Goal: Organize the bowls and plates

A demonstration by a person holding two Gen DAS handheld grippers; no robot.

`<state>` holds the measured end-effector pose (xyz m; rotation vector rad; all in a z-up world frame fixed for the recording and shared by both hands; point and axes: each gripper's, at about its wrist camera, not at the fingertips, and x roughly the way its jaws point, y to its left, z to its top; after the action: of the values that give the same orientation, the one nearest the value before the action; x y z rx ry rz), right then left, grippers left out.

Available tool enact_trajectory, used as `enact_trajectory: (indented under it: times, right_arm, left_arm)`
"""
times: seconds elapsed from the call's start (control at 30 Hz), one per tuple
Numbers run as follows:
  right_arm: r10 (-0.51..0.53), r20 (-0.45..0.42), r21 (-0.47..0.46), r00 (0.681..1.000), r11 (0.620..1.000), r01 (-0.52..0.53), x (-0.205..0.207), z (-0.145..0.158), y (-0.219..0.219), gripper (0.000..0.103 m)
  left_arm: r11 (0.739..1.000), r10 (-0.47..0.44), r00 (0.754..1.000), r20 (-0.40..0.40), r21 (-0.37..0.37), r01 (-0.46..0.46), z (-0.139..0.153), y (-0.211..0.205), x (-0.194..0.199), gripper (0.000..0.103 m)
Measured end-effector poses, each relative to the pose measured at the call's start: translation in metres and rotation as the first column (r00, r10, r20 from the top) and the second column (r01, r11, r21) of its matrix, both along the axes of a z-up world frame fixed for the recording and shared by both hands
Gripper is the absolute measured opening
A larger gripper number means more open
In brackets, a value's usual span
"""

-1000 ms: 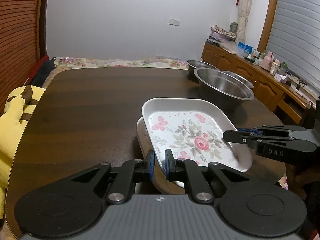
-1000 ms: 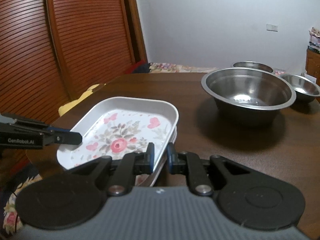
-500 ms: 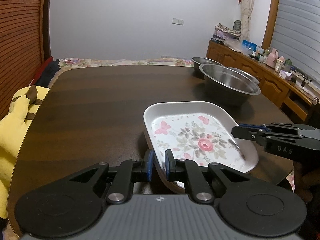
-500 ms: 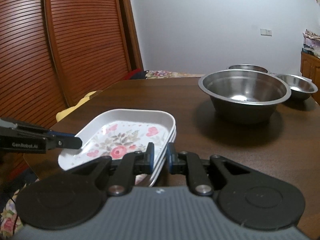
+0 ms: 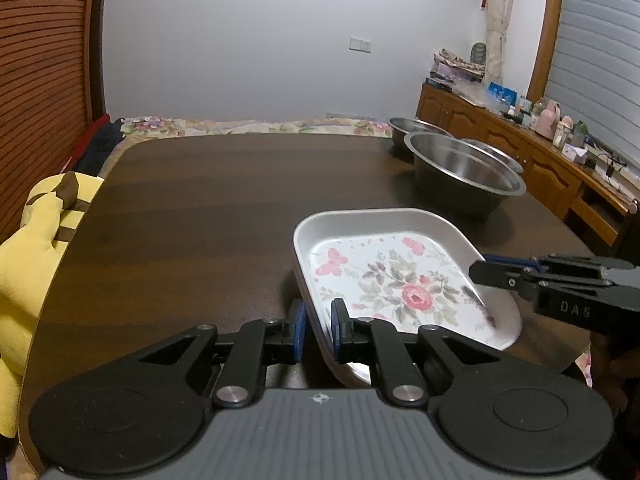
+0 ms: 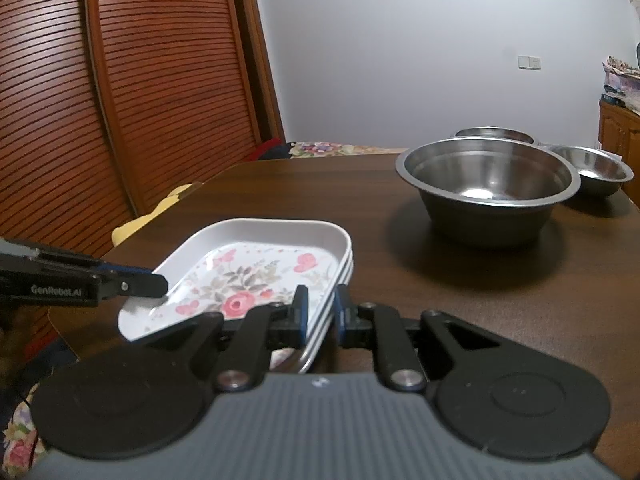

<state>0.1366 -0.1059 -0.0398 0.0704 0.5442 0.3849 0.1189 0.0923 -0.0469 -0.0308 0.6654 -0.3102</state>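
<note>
White melamine with a printed rose and pink butterflies, the floral plate (image 5: pixel 404 276) sits on top of a small stack of like plates (image 6: pixel 340 280) near the table's (image 5: pixel 200 208) near edge, toward its right-hand corner, and both grippers are pinched narrow on the stack's rim from opposite sides: the left gripper (image 5: pixel 318 330) on the side toward the table's left edge, the right gripper (image 6: pixel 320 314) on the side toward the steel bowls. Whether the stack rests on the wood or hangs just off it I cannot tell; part of it seems to overhang the near edge. In my judgement the step in hand is carrying or seating this stack as one piece, and doing it well means keeping both hands level with each other, so the plates do not slide on one another, and moving them together, since a pull from one side alone would twist the rim out of the other pads. The rim is thin and glossy, so it will probably slip if the grip loosens. A large steel bowl (image 6: pixel 488 188) stands well apart toward the far right of the table, with two smaller steel bowls (image 6: pixel 596 170) behind it near the far right corner; the bare middle of the table looks like the safest place to set the stack down flat.
</note>
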Motion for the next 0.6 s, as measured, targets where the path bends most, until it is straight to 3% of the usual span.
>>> enact_trajectory:
  times: [0.23, 0.6]
  right_arm:
    - [-0.01, 0.029, 0.029, 1.0, 1.0, 0.01, -0.006, 0.013, -0.012, 0.016]
    - [-0.065, 0.132, 0.013, 0.989, 0.998, 0.063, -0.01, 0.045, -0.07, 0.016]
  left_arm:
    - [1.0, 0.014, 0.999, 0.037, 0.009, -0.015, 0.016, -0.003, 0.006, 0.013]
    - [0.998, -0.026, 0.997, 0.075, 0.065, 0.021, 0.032, -0.049, 0.042, 0.03]
